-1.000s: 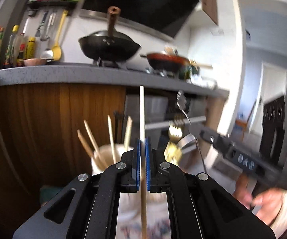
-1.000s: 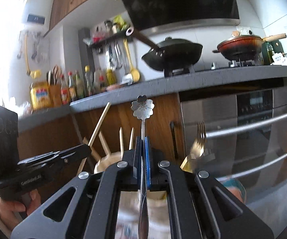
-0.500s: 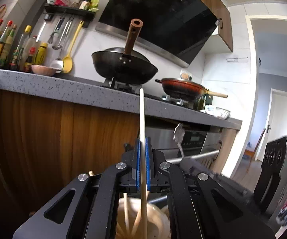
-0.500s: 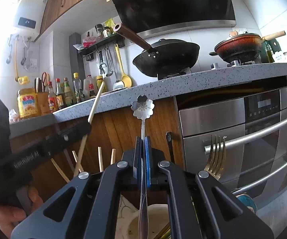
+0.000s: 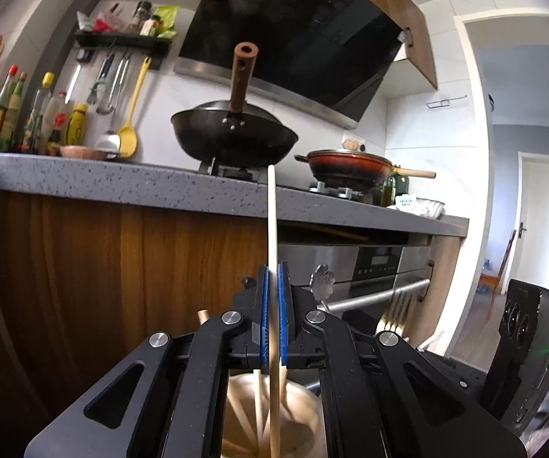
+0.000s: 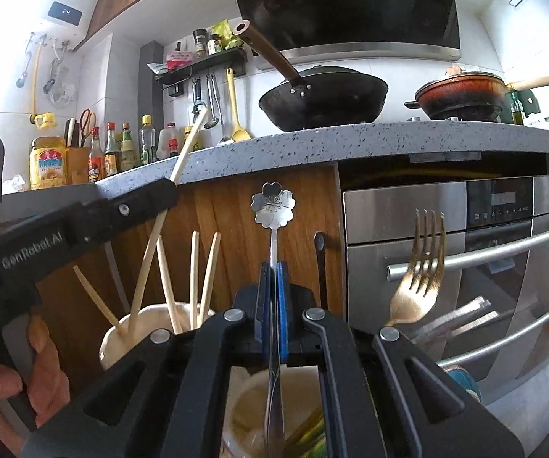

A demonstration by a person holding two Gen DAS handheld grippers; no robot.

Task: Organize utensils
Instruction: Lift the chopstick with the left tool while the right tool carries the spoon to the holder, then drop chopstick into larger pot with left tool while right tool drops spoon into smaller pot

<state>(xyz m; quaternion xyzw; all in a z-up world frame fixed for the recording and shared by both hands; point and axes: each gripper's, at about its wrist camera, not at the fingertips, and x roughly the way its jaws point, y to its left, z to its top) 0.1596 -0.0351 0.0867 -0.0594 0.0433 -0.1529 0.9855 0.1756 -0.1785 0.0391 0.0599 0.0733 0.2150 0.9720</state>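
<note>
Your left hand-held gripper (image 5: 273,313) is clamped on a pale wooden chopstick (image 5: 272,229), held upright with its lower end down in the cream holder (image 5: 305,412) right below. Your right hand-held gripper (image 6: 273,305) pinches the stem of a silver flower-headed spoon (image 6: 273,206), also upright over a second cream cup (image 6: 247,400). Just left of it, more chopsticks (image 6: 194,267) lean in their holder; just right stands a gold fork (image 6: 423,271). Farther back, a black wok (image 6: 324,99) sits at the tabletop's (image 6: 388,137) front edge.

Grey speckled countertop (image 5: 129,187) tops wood cabinets (image 5: 121,267); steel oven (image 6: 446,229) alongside.
</note>
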